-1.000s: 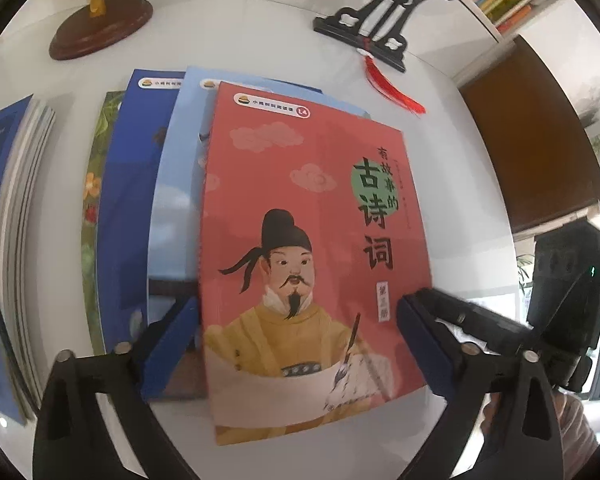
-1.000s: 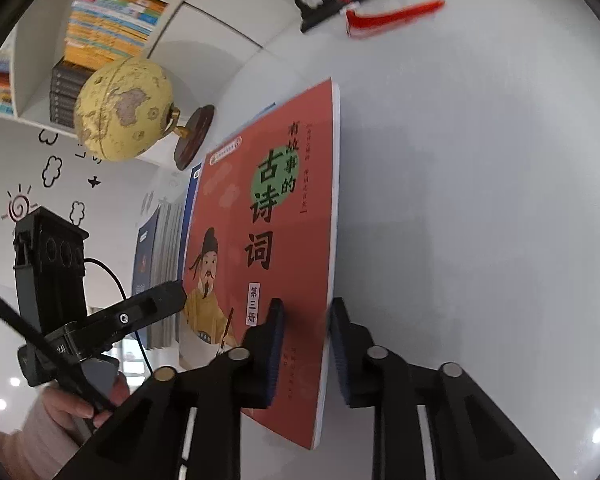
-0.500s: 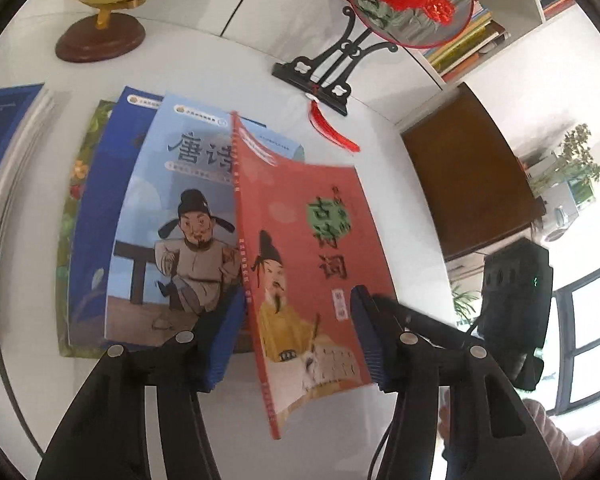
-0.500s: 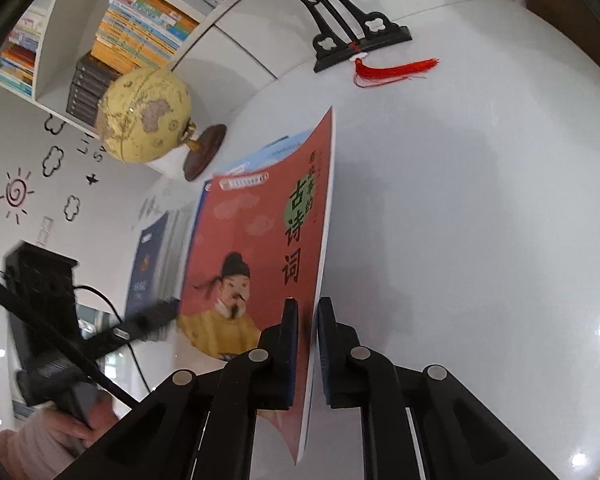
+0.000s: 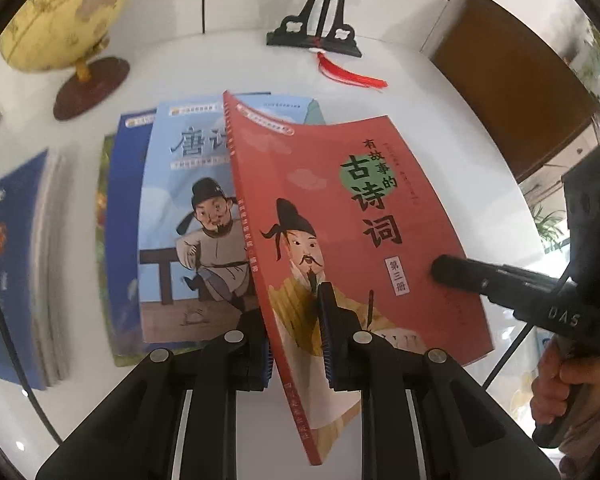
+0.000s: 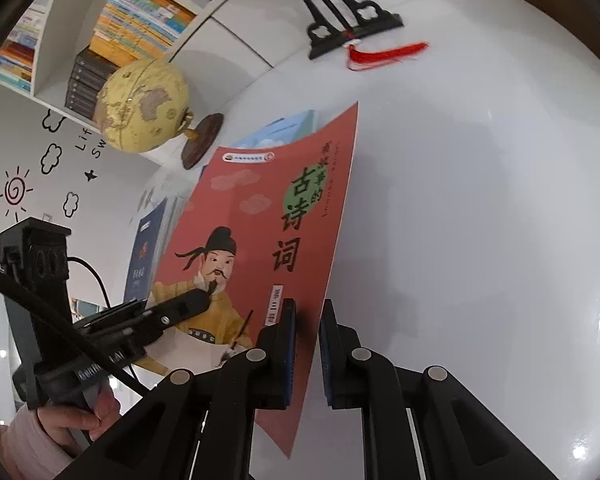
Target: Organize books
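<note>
Taking the red book (image 5: 352, 216) as my landmark and working left to right in the left wrist view: farthest left of it lies a dark blue book stack (image 5: 16, 264) on the white table (image 5: 440, 92), then a fanned row whose top cover, the light blue book (image 5: 188, 216), sits just beside and partly under the red book's spine. A globe (image 5: 60, 16) stands beyond that row, and a black fan stand (image 5: 320, 32) with a red tassel (image 5: 348, 76) stands beyond the red book's far end. The red book itself is raised off the row and tilted, its spine side towards the row, its long axis running away from both tongs. My left gripper (image 5: 296, 344) is clamped on the near end at the spine side, one pad on the cover and one behind. My right gripper (image 6: 306, 344) is closed on the same near end at the open-page edge, the sheet pinched between its pads; in the left wrist view its finger lies across the cover's right part. I judge both hands equally near, each on one corner of the near short edge. The far end hangs unsupported and bows slightly, so any carry should keep the two grips level with each other.
</note>
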Demonstrator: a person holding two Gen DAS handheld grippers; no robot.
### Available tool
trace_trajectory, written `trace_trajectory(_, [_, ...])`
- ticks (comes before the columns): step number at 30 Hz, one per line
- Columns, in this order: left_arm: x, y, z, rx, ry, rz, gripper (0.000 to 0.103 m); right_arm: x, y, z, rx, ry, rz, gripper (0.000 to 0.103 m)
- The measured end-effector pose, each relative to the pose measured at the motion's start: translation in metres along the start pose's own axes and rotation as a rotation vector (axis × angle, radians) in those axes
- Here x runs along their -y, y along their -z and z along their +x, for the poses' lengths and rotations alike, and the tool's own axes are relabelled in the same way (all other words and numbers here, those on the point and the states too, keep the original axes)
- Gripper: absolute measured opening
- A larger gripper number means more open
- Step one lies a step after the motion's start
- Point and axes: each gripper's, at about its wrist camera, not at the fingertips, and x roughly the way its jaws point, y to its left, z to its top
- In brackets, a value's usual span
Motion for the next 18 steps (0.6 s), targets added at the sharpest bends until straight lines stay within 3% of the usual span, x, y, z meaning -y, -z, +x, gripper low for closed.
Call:
trace_trajectory(6, [-0.011, 0.001, -0.024, 0.059, 0.015, -0.024, 0.016, -0.017, -0.003, -0.012, 0.035, -0.031, -0.031, 0.011])
trace_trajectory(18, [-0.014, -0.002, -0.061, 0.105, -0.026, 0.033, 0.016, -0.063, -0.002, -0.024, 0.086, -0.013, -0.114, 0.011])
